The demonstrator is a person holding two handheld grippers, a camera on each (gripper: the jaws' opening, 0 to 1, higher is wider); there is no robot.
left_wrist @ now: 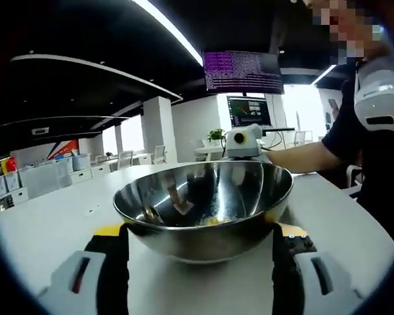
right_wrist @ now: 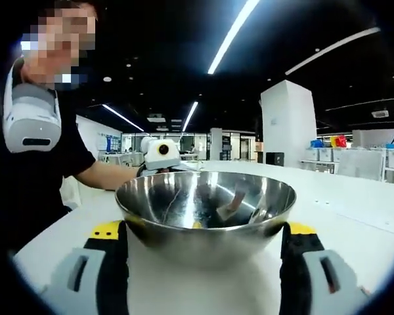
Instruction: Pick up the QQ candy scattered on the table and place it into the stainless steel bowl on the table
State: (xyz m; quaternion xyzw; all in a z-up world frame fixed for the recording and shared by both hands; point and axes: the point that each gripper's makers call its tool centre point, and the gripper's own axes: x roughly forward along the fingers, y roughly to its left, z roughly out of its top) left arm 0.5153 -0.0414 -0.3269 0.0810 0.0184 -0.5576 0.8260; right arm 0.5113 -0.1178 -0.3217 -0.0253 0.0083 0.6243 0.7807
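The stainless steel bowl (left_wrist: pixel 203 210) stands on the white table (left_wrist: pixel 59 223), close in front of my left gripper (left_wrist: pixel 200 237). That gripper is open, its yellow-tipped jaws spread wide on either side of the bowl's near wall. A few yellowish candy pieces (left_wrist: pixel 210 221) lie in the bowl's bottom. Beyond the far rim I see the right gripper (left_wrist: pixel 243 141), held by a person's arm. In the right gripper view the same bowl (right_wrist: pixel 205 210) sits between the wide jaws of my open right gripper (right_wrist: pixel 203 237), with the left gripper (right_wrist: pixel 159 152) across from it.
A person in a dark shirt (left_wrist: pixel 374 151) stands at the table's edge (left_wrist: pixel 354 210). Monitors (left_wrist: pixel 243 72) hang behind. White bins (left_wrist: pixel 39 177) line the far left, and a white pillar (right_wrist: pixel 287 125) rises past the table.
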